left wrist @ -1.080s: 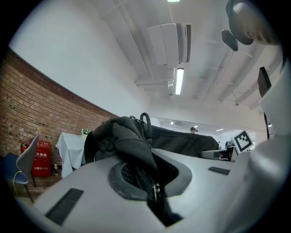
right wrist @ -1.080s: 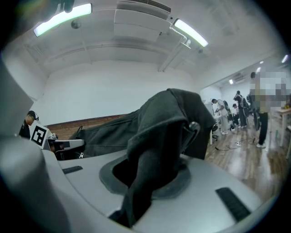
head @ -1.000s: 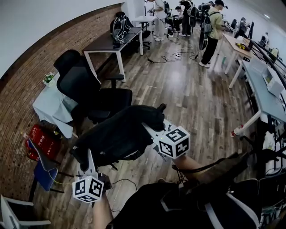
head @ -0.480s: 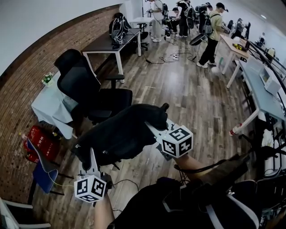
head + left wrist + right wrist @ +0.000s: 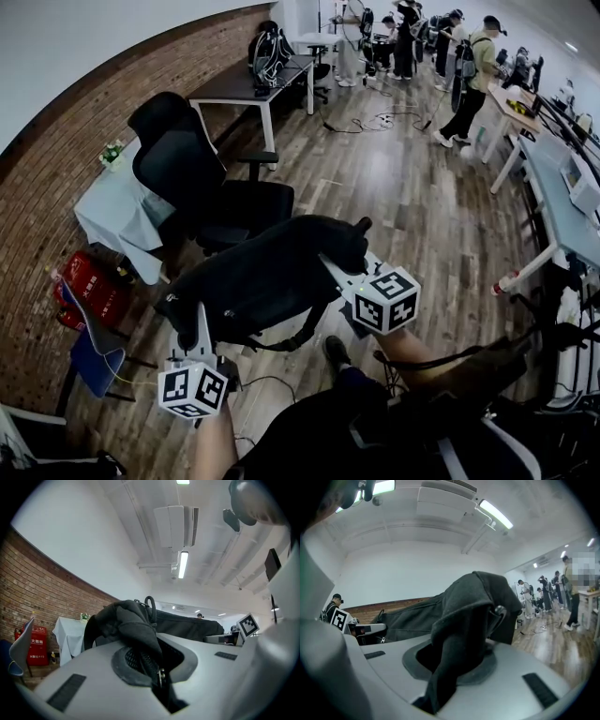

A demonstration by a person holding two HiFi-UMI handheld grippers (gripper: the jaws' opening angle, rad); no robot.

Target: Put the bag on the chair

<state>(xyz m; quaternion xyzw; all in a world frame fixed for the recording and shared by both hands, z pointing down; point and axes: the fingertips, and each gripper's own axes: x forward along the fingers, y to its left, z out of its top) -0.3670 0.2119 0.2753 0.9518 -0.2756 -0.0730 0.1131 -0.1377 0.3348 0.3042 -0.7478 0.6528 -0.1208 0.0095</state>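
Observation:
A black bag [image 5: 267, 281] hangs in the air between my two grippers, just in front of a black office chair [image 5: 202, 183] whose seat [image 5: 253, 204] is bare. My left gripper [image 5: 200, 326] is shut on the bag's near left end. In the left gripper view, dark fabric and a zip [image 5: 140, 637] are pinched between the jaws of that gripper [image 5: 158, 679]. My right gripper [image 5: 339, 269] is shut on the bag's right end. The right gripper view shows a thick fold of the bag [image 5: 471, 616] bunched in that gripper [image 5: 450, 670].
Left of the chair stands a table under a pale cloth [image 5: 117, 214], with a red fire-extinguisher box [image 5: 89, 291] and a blue chair [image 5: 89, 352] nearer me. A dark desk [image 5: 248, 84] lies behind. People [image 5: 478, 66] stand at the back, white tables [image 5: 562, 202] run along the right, and cables [image 5: 375, 122] lie on the floor.
Both grippers have carried the bag a little closer to the chair. A shoe has stepped into view below the bag. Both grips are unchanged.

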